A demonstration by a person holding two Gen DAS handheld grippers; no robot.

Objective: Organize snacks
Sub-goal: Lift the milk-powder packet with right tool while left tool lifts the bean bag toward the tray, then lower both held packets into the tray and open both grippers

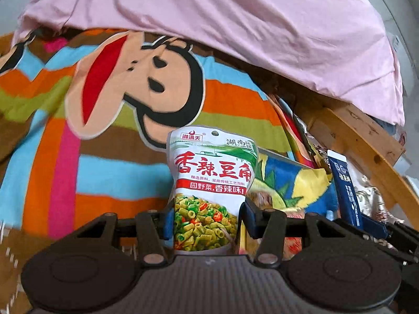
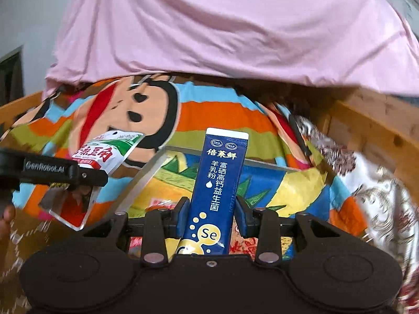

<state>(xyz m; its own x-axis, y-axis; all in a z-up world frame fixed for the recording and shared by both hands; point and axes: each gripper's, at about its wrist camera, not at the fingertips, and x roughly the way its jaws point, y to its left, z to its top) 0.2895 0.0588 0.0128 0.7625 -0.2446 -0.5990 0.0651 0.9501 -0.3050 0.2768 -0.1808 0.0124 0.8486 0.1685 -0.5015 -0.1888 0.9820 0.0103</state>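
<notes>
Left gripper (image 1: 207,225) pinches bean pouch (image 1: 210,183); right gripper (image 2: 210,219) pinches blue sachet (image 2: 218,191), bottoms hidden

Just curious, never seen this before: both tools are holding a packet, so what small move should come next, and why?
Probably lower the blue stick packet into the clear box just beneath it: the right tool already grips it above that box, while the left tool holds the bean pouch off to the side.

Two claws are counted: the left claw (image 1: 207,225) and the right claw (image 2: 212,221). One white bean-snack pouch (image 1: 209,183) and one blue milk-powder stick (image 2: 217,183) are seen. One clear tray (image 2: 146,180), one striped cartoon blanket (image 1: 104,120) and one pink sheet (image 1: 235,26) are shown.
</notes>
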